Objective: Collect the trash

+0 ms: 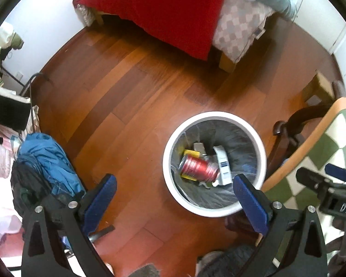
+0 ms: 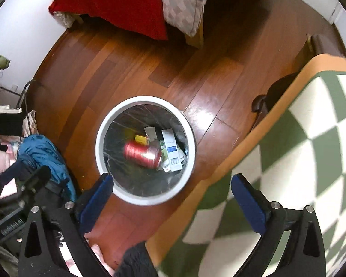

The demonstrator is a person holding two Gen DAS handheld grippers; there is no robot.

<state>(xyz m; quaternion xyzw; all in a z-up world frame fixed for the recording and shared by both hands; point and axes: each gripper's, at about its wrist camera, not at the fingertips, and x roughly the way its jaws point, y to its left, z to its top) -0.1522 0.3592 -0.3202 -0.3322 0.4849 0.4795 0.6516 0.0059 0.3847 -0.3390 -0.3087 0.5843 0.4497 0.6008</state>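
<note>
Trash, a light, dentable red can (image 1: 199, 167) best held across its middle, lies in the bin (image 1: 215, 211); both claws gape empty.

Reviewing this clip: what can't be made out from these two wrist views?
- Red can in the white bin: motion-blurred in both views, label unreadable.
- White carton: print too small.
- Trash under the can: covered by it.
- Right gripper: in the left wrist view, cut off by the right edge.
- Bed: top cut off.
</note>
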